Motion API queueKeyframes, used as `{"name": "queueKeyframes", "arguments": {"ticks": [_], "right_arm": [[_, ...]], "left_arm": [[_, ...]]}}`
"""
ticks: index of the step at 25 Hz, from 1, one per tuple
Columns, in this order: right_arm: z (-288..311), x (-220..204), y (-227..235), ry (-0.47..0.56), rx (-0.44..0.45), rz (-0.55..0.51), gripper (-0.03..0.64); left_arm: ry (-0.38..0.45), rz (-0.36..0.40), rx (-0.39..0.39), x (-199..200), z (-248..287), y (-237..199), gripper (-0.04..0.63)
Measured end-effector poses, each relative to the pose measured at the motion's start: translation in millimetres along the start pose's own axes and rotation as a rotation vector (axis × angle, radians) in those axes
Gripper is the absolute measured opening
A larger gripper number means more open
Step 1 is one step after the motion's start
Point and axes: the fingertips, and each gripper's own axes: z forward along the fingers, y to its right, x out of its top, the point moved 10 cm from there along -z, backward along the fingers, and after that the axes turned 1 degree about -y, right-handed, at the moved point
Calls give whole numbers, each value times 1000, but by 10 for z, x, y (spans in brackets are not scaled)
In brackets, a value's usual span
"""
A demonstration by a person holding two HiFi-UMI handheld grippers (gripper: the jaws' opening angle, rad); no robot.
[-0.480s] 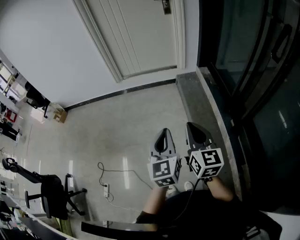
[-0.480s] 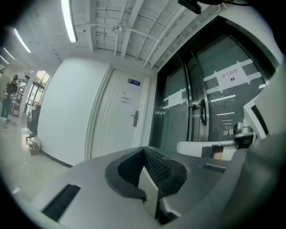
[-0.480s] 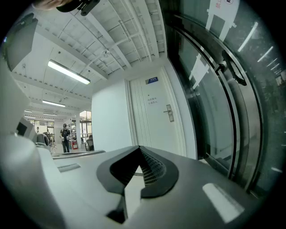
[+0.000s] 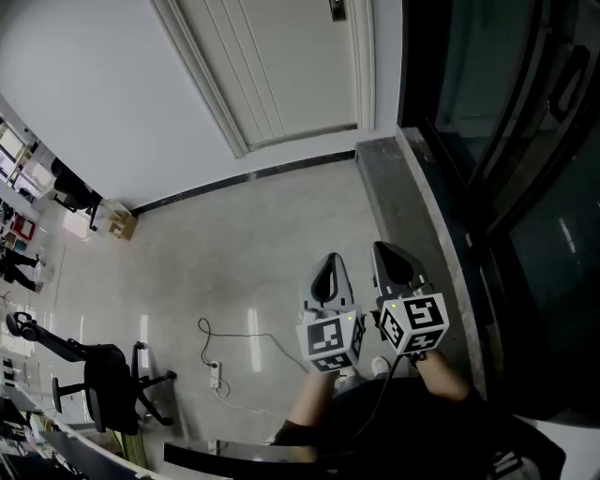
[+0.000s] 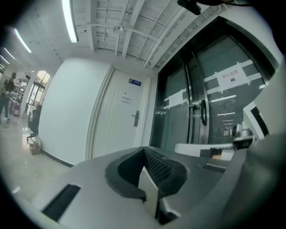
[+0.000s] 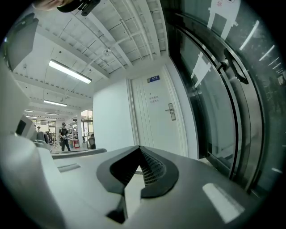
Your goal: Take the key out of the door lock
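A white door (image 4: 281, 66) stands shut at the far end of the floor, its metal lock plate (image 4: 335, 9) at the head view's top edge. The lock plate and lever handle (image 5: 136, 118) also show in the left gripper view, and as the handle (image 6: 170, 112) in the right gripper view. A key is too small to make out. My left gripper (image 4: 328, 269) and right gripper (image 4: 391, 258) are held level side by side, well short of the door. Both are shut with nothing between the jaws, as the left gripper (image 5: 144, 152) and right gripper (image 6: 139, 151) views show.
Dark glass doors (image 4: 506, 141) with a stone threshold (image 4: 398, 202) run along the right. A cable with a power strip (image 4: 214, 377) lies on the floor at left, beyond it an office chair (image 4: 103, 384) and a cardboard box (image 4: 120, 225). A person (image 6: 65, 134) stands far off.
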Motion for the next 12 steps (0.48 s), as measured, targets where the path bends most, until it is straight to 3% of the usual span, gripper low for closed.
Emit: {"name": "queueKeyframes", "arguments": {"ticks": [3, 8, 12], "right_arm": [[-5, -24, -30, -1, 4, -2, 0], [-1, 31, -46, 81, 88, 71, 2], [6, 22, -71, 133, 76, 102, 0]], "left_arm": [[-1, -10, -1, -17, -33, -20, 0], [14, -37, 41, 92, -66, -187, 0], [26, -86, 37, 70, -115, -384, 0]]}}
